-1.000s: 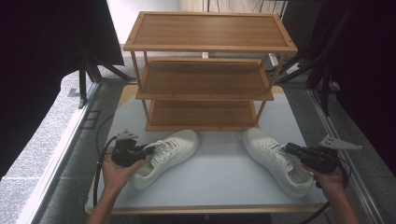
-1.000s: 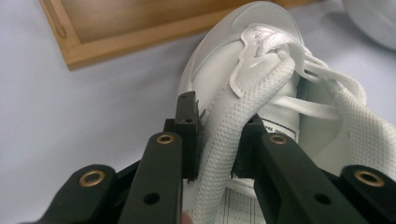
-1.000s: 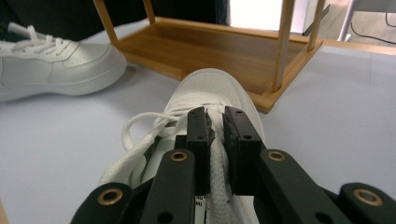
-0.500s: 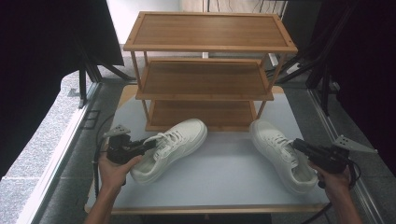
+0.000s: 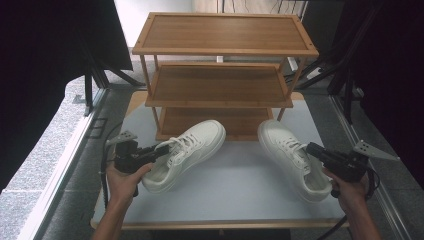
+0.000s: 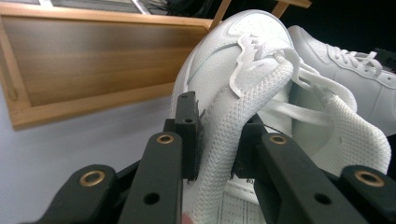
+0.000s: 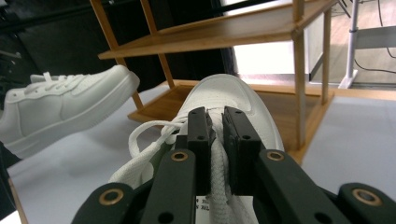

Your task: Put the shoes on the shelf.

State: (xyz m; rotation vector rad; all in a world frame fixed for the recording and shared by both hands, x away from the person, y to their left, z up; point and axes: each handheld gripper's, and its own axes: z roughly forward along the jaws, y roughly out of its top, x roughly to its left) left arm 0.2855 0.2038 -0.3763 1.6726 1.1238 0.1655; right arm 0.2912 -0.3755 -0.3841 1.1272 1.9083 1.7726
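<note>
The left gripper (image 5: 162,150) is clamping the left sneaker (image 5: 187,152) by its tongue at seven o'clock on the counter (image 5: 240,190); the right gripper (image 5: 312,148) is pinching the right sneaker's (image 5: 290,155) tongue at four o'clock, before the wooden rack (image 5: 220,75).

The left claw (image 6: 217,140) grips the white sneaker's (image 6: 233,60) mesh tongue (image 6: 243,107).

Two shoes sit before the rack (image 5: 220,85) on the tabletop (image 5: 240,190): left shoe (image 5: 187,152), right shoe (image 5: 292,157), well apart.
</note>
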